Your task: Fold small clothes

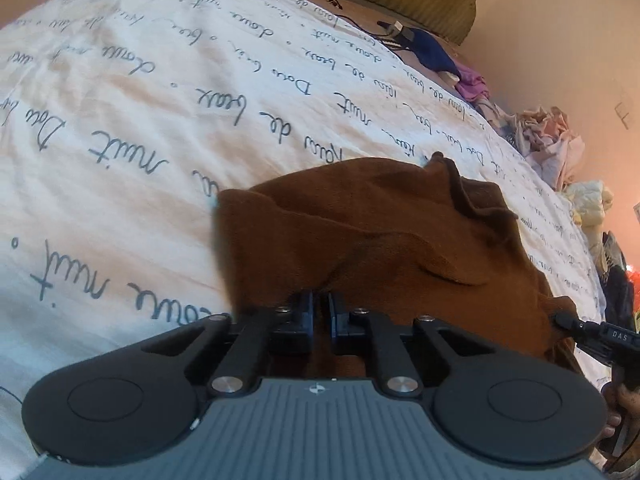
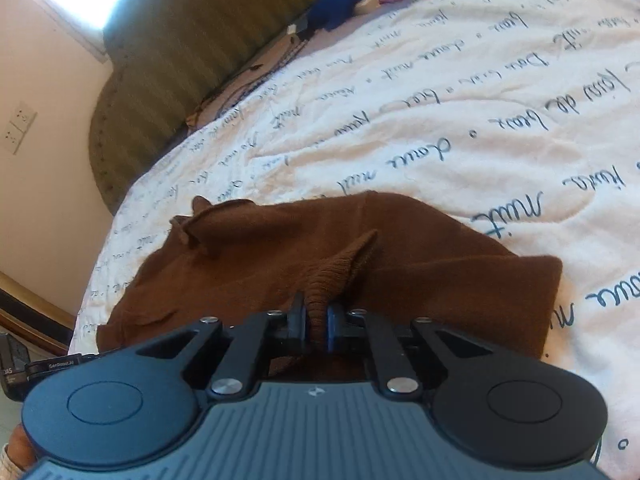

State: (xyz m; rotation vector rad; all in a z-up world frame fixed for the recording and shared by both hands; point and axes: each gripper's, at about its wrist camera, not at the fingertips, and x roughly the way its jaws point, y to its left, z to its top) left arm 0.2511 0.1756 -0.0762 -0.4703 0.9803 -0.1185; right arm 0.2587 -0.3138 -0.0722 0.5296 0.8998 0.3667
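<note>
A small brown knit garment [image 1: 384,232] lies rumpled on a white bedspread [image 1: 120,120] printed with handwriting. My left gripper [image 1: 320,300] is at its near edge, jaws nearly together with brown cloth in the narrow gap. In the right wrist view the same brown garment [image 2: 280,256] spreads ahead, and my right gripper [image 2: 315,308] is shut on a bunched ribbed fold of it, lifted slightly off the bed. The tip of the right gripper [image 1: 568,322] shows at the garment's right edge in the left wrist view.
An olive ribbed cushion [image 2: 180,60] lies at the head of the bed. A pile of clothes, blue [image 1: 432,52], purple [image 1: 474,80] and pale [image 1: 548,140], runs along the bed's far side by the wall. Cables [image 2: 256,76] lie near the cushion.
</note>
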